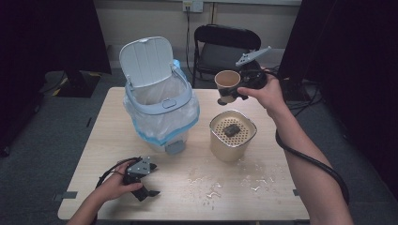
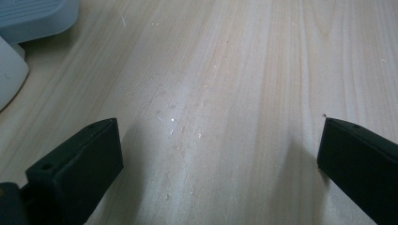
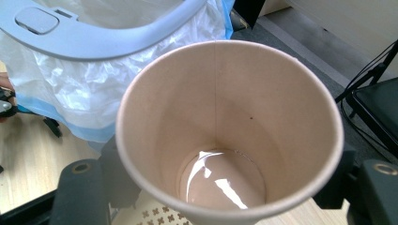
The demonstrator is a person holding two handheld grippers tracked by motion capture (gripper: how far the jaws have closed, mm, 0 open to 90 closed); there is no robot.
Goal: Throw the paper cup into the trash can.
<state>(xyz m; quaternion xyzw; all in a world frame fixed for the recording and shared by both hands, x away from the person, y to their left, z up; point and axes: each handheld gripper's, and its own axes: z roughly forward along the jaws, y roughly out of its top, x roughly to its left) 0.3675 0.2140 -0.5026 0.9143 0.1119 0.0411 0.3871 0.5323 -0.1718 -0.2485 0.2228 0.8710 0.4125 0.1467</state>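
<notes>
Brown paper cup sits clamped between the fingers of the right gripper, held in the air above and just behind the beige strainer container; its mouth tilts toward the camera and a little liquid glints at its bottom. Just beyond the right fingers stands the pale blue bin, its lid raised and a clear bag hanging over its rim. The left gripper rests low on the pale wooden desk, its fingers spread wide with nothing between them but bare wood and scattered water droplets. More droplets lie beside the left fingers, in front of the strainer container, where a dark lump rests on the perforated top.
</notes>
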